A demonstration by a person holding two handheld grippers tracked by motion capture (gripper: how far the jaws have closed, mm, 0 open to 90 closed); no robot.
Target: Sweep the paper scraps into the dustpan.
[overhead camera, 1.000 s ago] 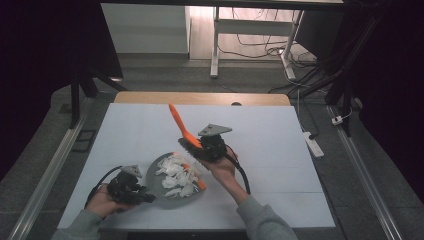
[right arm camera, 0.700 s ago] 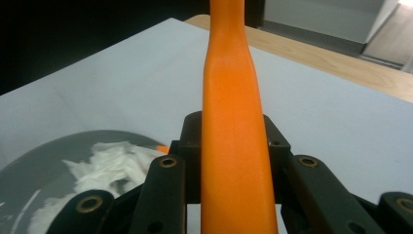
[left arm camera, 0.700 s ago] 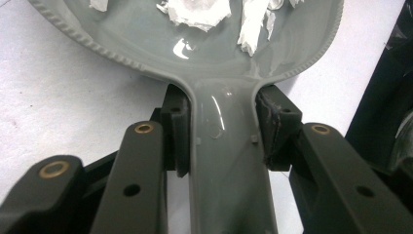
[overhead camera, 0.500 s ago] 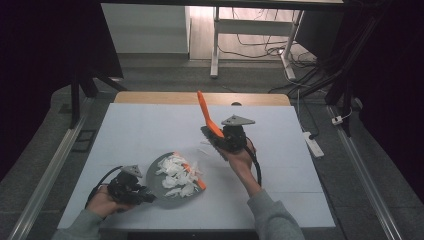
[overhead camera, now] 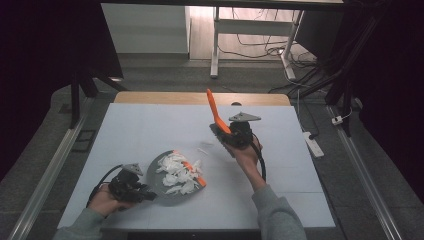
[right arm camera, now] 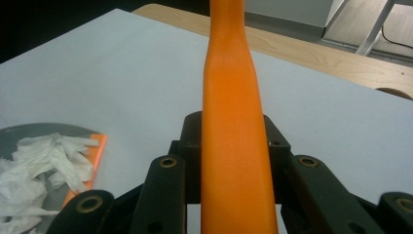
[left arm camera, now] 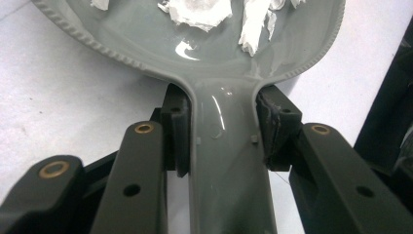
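A grey dustpan point(overhead camera: 167, 196) with an orange front lip point(overhead camera: 193, 173) lies at the near left of the white table, heaped with white paper scraps point(overhead camera: 176, 172). My left gripper point(overhead camera: 136, 190) is shut on its handle point(left arm camera: 229, 165), one pad on each side, with the pan's bowl point(left arm camera: 146, 34) and scraps point(left arm camera: 195, 9) just ahead. To the right, my right gripper point(overhead camera: 231, 135) is shut on an orange tool handle point(overhead camera: 214, 109) that slants up and away. The right gripper view has that handle point(right arm camera: 231, 112) between the jaws, and the dustpan point(right arm camera: 29, 130) at lower left.
A small stray scrap point(overhead camera: 202, 149) lies on the white table top point(overhead camera: 140, 130) between the dustpan and my right gripper. A wooden strip point(overhead camera: 165, 98) edges the far side. A power strip point(overhead camera: 313, 145) lies on the floor at the right.
My right gripper has carried the orange handle rightward and farther from the dustpan, toward the table's middle right. The left gripper and the dustpan have stayed put.
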